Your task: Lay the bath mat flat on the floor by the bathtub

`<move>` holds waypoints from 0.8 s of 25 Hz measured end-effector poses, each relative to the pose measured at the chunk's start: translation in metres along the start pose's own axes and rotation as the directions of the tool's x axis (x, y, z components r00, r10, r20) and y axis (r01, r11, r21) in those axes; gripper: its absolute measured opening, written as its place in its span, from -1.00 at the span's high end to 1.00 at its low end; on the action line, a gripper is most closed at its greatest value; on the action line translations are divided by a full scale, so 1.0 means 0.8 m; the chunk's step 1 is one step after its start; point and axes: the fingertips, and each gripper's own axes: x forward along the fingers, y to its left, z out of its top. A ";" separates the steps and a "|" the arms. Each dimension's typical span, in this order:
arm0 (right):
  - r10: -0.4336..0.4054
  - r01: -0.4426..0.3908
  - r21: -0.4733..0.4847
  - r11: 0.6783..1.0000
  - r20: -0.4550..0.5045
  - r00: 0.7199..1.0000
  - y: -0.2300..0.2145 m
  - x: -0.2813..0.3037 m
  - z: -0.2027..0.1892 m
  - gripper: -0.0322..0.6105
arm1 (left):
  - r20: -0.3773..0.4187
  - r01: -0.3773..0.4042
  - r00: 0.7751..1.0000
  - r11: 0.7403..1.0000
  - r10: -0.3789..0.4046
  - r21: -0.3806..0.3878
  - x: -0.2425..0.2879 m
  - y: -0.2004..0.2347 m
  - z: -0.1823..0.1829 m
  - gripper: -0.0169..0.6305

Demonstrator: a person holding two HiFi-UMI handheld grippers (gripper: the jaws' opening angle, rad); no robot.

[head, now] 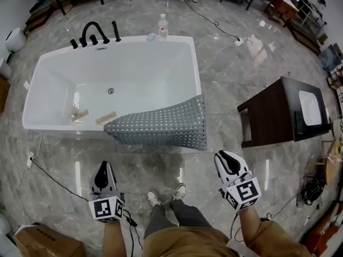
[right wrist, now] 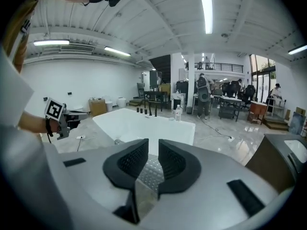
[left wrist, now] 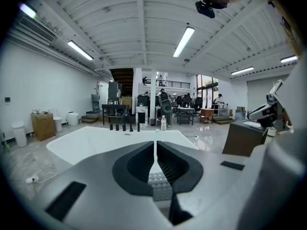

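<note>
We see the grey dotted bath mat [head: 161,125] draped over the near rim of the bathtub [head: 196,63], at its right corner. It hangs toward the floor [head: 230,84]. Short of the tub, our left claw [head: 104,167] is pressed together and empty. Our right claw [head: 225,157] stands slightly apart, empty too.

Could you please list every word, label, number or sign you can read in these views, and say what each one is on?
No words or numbers can be read in any view.
Label on the water bottle: too small to read.
Cubes on the left gripper and right gripper: black-and-white square marker patterns only, no letters.
Top of the cardboard box: no legible print.
</note>
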 end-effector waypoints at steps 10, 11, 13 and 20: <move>0.050 -0.037 0.073 0.997 -0.182 0.982 -0.055 0.086 -0.148 0.49 | -0.128 0.028 0.991 0.999 -0.024 0.031 0.062 0.017 -0.138 0.79; 0.055 -0.039 0.082 0.996 -0.195 0.979 -0.059 0.095 -0.161 0.46 | -0.142 0.026 0.990 0.999 -0.021 0.029 0.070 0.018 -0.152 0.77; 0.063 -0.043 0.095 0.995 -0.216 0.974 -0.067 0.112 -0.184 0.41 | -0.170 0.022 0.985 0.999 -0.017 0.024 0.088 0.022 -0.179 0.74; 0.062 -0.041 0.084 0.996 -0.264 0.963 -0.097 0.174 -0.247 0.33 | -0.238 -0.045 0.971 0.995 0.023 -0.088 0.156 0.074 -0.272 0.63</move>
